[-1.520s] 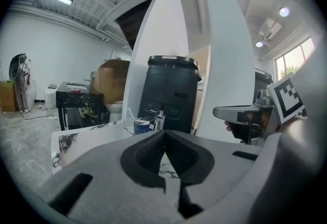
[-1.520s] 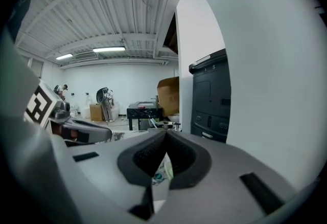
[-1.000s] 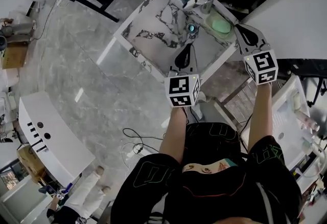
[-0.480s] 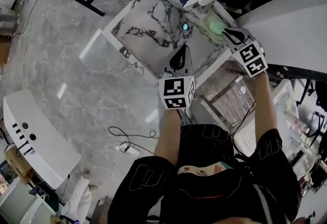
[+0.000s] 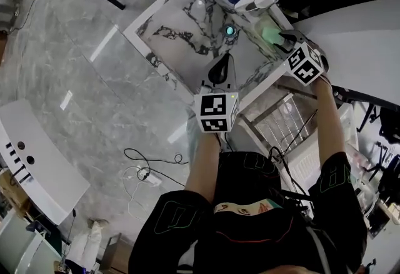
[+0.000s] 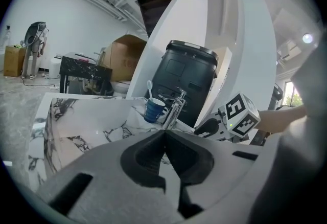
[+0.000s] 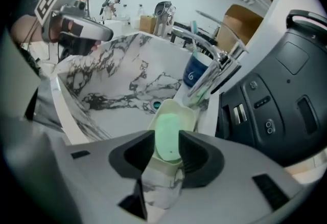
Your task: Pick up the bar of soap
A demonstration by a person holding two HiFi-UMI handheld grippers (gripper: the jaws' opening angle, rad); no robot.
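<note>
Since a second ago the right gripper (image 5: 285, 39) has been carried forward from beside the sink's rim to the soap dish (image 7: 178, 107), and its jaws, then pressed together, are being opened. The green bar of soap (image 7: 166, 136) is seen lying in that dish, on the right rim of the marble sink (image 5: 182, 42), with the jaws spread to either side of it and no grip made out. The left gripper (image 6: 164, 136) is kept over the sink's near edge as before, its jaws pressed together on nothing. Farther back, the tap (image 5: 260, 0) and a blue cup (image 7: 194, 75) are seen unmoved.
</note>
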